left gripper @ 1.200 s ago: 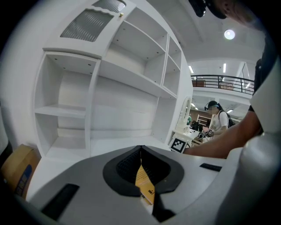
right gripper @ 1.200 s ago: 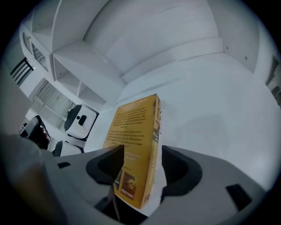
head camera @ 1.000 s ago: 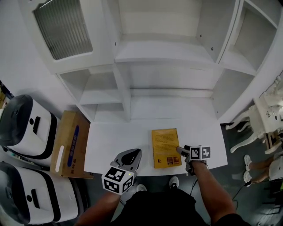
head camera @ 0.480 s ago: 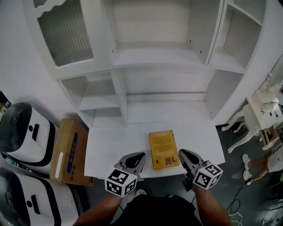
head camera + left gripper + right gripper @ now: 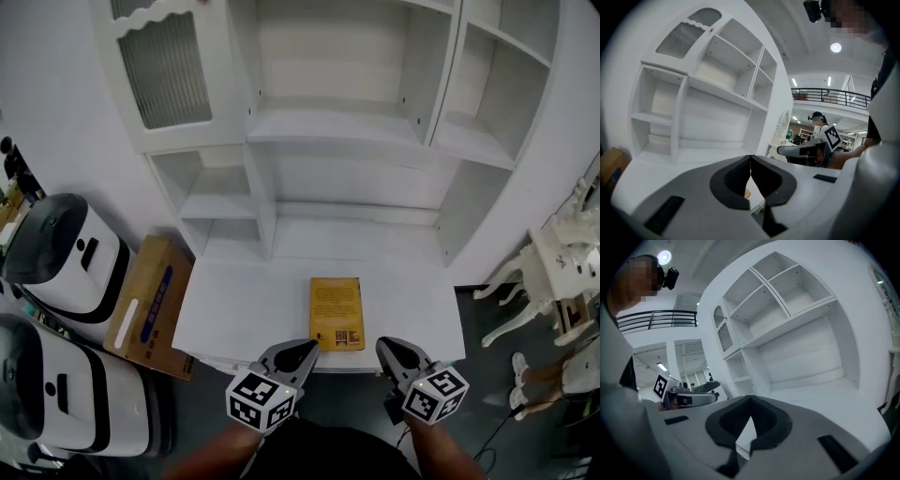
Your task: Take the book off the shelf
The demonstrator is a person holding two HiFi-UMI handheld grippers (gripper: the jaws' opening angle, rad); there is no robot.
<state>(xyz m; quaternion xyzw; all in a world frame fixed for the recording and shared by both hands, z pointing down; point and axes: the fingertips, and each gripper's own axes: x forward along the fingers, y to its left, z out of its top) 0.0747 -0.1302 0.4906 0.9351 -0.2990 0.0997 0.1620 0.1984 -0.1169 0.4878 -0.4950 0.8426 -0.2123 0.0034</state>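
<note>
Pulled back from the book's near right corner, the right gripper now hangs just off the counter's front edge. Its fingers were spread wide a second ago and have come together tip to tip, with nothing between them. The left gripper sits much where it was, off the same edge at the book's near left. In the left gripper view its fingers also meet at the tips and hold nothing.

The book lies flat on the counter, yellow cover up, close to the front edge. It sits just beyond the two grippers and between them, touched by neither. It is off the shelf, whose white compartments rise behind the counter. On the floor to the left, a cardboard box leans against the counter's side, beside two white machines.
</note>
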